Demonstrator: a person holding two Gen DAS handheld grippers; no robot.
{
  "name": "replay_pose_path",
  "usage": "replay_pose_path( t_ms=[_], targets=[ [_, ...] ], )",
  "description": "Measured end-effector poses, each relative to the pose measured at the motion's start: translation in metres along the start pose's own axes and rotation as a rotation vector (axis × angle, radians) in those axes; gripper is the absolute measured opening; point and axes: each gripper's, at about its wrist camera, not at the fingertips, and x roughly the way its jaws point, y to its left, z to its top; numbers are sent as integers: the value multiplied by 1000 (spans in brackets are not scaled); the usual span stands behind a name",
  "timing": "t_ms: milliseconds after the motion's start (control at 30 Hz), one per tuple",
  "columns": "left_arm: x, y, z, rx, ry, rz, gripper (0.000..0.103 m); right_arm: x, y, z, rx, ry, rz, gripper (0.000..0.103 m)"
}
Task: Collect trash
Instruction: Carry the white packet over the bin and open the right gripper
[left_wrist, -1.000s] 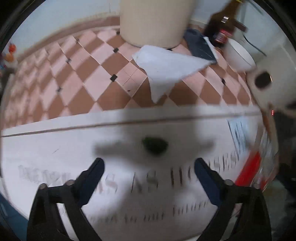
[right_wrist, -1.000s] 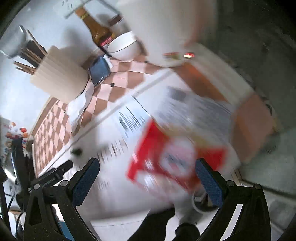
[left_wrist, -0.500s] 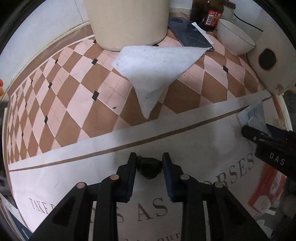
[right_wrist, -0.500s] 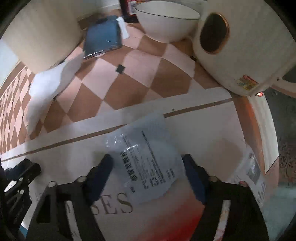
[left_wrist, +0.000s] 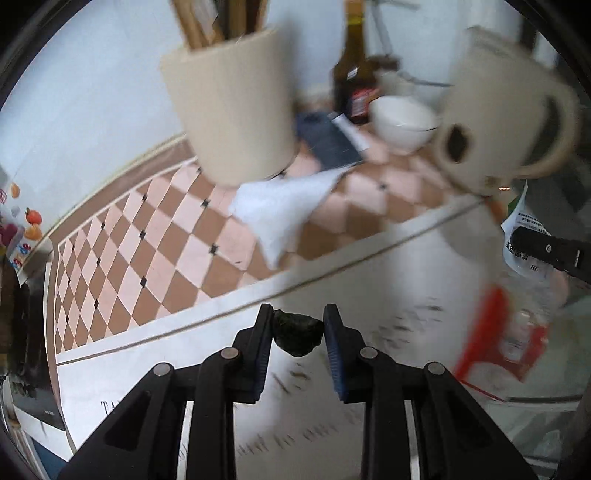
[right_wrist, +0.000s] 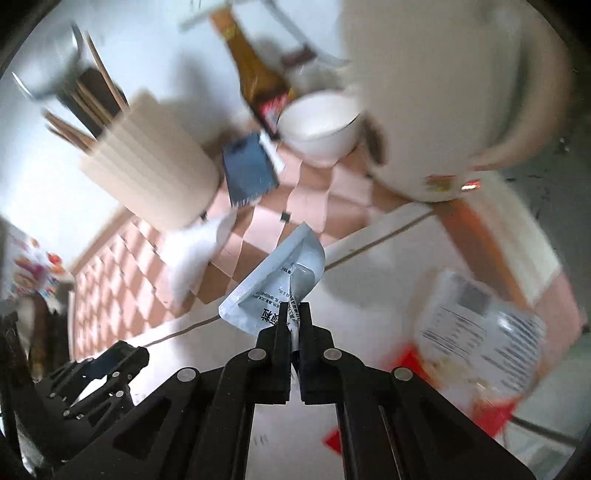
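Observation:
My left gripper (left_wrist: 298, 328) is shut on a small dark crumpled scrap (left_wrist: 297, 331) and holds it above the white printed cloth (left_wrist: 229, 343). My right gripper (right_wrist: 294, 314) is shut on a silvery-blue printed sachet (right_wrist: 280, 280), lifted off the table; the sachet also shows at the right edge of the left wrist view (left_wrist: 524, 240). A white tissue (left_wrist: 280, 206) lies on the checkered mat (left_wrist: 147, 236). A red-and-clear plastic bag (right_wrist: 476, 339) lies at the right, also seen in the left wrist view (left_wrist: 506, 339).
A cream utensil holder (left_wrist: 232, 103), a dark blue packet (left_wrist: 328, 140), a brown bottle (left_wrist: 354, 74), a white bowl (left_wrist: 402, 122) and a cream kettle (left_wrist: 506, 122) stand at the back. The left gripper shows at lower left of the right wrist view (right_wrist: 92, 384).
Both grippers have risen off the table with their items. The right gripper closed on the sachet, which lay flat on the cloth before. The left gripper lifted the dark scrap.

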Motion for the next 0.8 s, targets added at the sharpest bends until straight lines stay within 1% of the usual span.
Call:
replay_pose_path(
  t_ms=[67,133,200,267,333,400,500,567,600,633,700,733,767,800],
  targets=[
    [-21,-22,-6,22,-31,-32,24,-37,-17,-12,31,-49,15,3],
    [-40,-45,-14,49,-64,-62,24,-65,-36,-32,57,-82,16,3],
    [-60,-76,-25,92,-93,-96,24,-96,-62,-59,100,-112,10,3],
    [-78,-112,-43,158,-113,-129,24,-128,-100,-93,155,-134,-12,3],
    [-89,-150,-65,223,-107,-176,24,-152,-135,-125,207,-143,-33,3],
    [-90,-184,-87,278,-85,-218,24,-172,-176,-167,280,-145,-66,3],
    [-78,-233,-121,347,-33,-268,24,-182,-230,-220,376,-123,-108,3],
    [-52,-268,-148,378,45,-316,24,-179,-266,-256,447,-93,-123,3],
    [-32,-283,-161,378,105,-349,24,-172,-285,-276,482,-72,-132,3],
    [-7,-295,-175,365,182,-388,24,-162,-305,-297,517,-49,-127,3],
    [59,-313,-208,322,343,-434,24,-131,-341,-336,587,13,-93,3],
    [87,-318,-221,310,398,-441,24,-113,-358,-355,629,37,-79,3],
    [123,-324,-239,296,456,-434,24,-90,-374,-376,665,66,-52,3],
    [154,-329,-253,292,496,-435,24,-63,-391,-399,703,92,-47,3]
  ],
)
